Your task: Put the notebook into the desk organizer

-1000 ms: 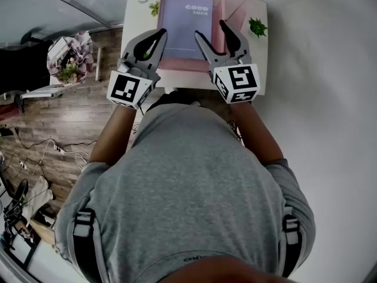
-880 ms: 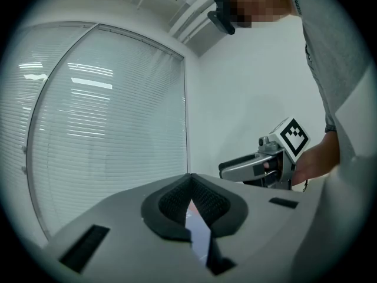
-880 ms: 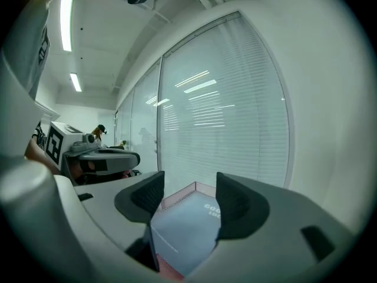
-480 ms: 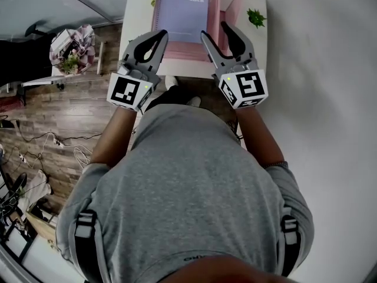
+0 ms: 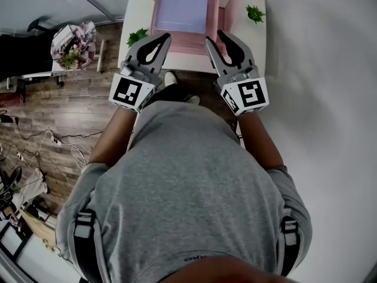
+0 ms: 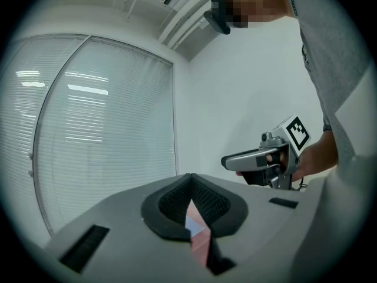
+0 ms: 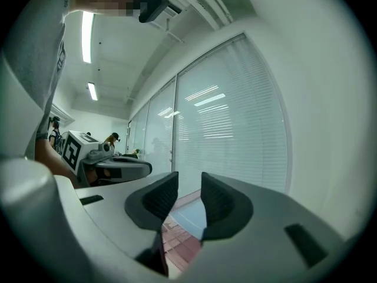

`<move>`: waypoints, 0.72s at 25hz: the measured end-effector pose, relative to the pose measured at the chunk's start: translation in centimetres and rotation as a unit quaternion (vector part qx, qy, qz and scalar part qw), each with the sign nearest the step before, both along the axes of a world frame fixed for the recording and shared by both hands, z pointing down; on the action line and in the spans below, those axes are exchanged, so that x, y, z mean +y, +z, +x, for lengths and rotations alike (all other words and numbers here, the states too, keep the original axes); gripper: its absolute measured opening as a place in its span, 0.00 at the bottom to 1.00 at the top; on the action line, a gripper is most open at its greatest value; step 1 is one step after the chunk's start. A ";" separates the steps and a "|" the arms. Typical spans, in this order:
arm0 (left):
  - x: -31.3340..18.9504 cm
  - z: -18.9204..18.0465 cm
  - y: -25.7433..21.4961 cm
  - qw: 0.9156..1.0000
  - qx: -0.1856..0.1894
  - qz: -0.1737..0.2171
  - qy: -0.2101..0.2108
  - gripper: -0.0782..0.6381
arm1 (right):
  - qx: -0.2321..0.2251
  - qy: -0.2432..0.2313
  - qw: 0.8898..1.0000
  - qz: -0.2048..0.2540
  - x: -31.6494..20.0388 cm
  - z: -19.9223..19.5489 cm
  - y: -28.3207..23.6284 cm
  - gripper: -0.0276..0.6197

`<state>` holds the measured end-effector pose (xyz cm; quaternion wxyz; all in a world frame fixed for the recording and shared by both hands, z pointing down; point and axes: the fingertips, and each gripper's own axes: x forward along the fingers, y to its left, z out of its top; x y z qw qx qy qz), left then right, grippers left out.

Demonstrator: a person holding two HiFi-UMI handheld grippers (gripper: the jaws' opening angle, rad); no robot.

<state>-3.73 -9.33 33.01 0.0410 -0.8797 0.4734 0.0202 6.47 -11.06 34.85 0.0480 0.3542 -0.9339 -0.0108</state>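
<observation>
Since the lilac softcover notebook (image 5: 182,7) lies in the pink plastic desk organizer (image 5: 230,10), placing looks done. Short of it, my left gripper (image 5: 166,37) is pinched closed and my right gripper (image 5: 214,37) has just been narrowing on nothing. Next, I'd withdraw.

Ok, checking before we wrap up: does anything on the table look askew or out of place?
Nothing stands out. The notebook lies flat and square inside the organizer on the table.

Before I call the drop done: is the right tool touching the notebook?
Apart. In the right gripper view the right tool has just been closing its jaws on nothing; the notebook lies beyond them in the organizer.
</observation>
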 end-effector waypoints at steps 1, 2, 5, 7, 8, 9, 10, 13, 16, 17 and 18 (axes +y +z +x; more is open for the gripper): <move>0.3 0.2 0.1 1.000 0.000 0.000 0.003 0.13 | 0.001 0.001 1.000 0.000 0.3 0.3 0.2 0.23; 0.5 0.4 0.2 1.000 0.001 0.002 0.006 0.13 | 0.002 0.003 1.000 0.000 0.6 0.5 0.4 0.21; 1.4 1.2 0.0 1.000 0.011 0.008 0.015 0.13 | 0.002 0.004 1.000 -0.003 1.5 1.3 0.8 0.15; 2.1 1.7 0.4 1.000 0.011 0.006 0.022 0.13 | 0.000 0.006 1.000 -0.004 2.2 1.8 1.1 0.11; 2.3 1.8 0.7 1.000 0.012 0.003 0.025 0.13 | -0.001 0.007 1.000 -0.004 2.4 2.0 1.2 0.09; 2.5 2.0 1.2 1.000 0.013 -0.005 0.028 0.13 | -0.003 0.008 1.000 -0.004 2.6 2.2 1.3 0.07; 2.7 2.1 1.6 0.999 0.017 -0.015 0.031 0.13 | -0.005 0.008 1.000 -0.004 2.9 2.4 1.3 0.05; 3.4 2.2 2.3 0.998 0.029 -0.028 0.037 0.13 | -0.009 0.002 1.000 -0.002 3.7 2.7 1.4 0.05; 3.9 2.1 2.7 0.998 0.032 -0.027 0.036 0.13 | -0.007 -0.015 1.000 0.005 4.6 2.8 1.6 0.05; 4.1 2.0 2.8 0.998 0.032 -0.027 0.036 0.13 | -0.008 -0.020 1.000 0.006 4.9 2.9 1.7 0.05; 4.1 1.9 2.9 0.999 0.032 -0.026 0.036 0.13 | -0.010 -0.022 1.000 0.007 5.1 3.0 1.7 0.05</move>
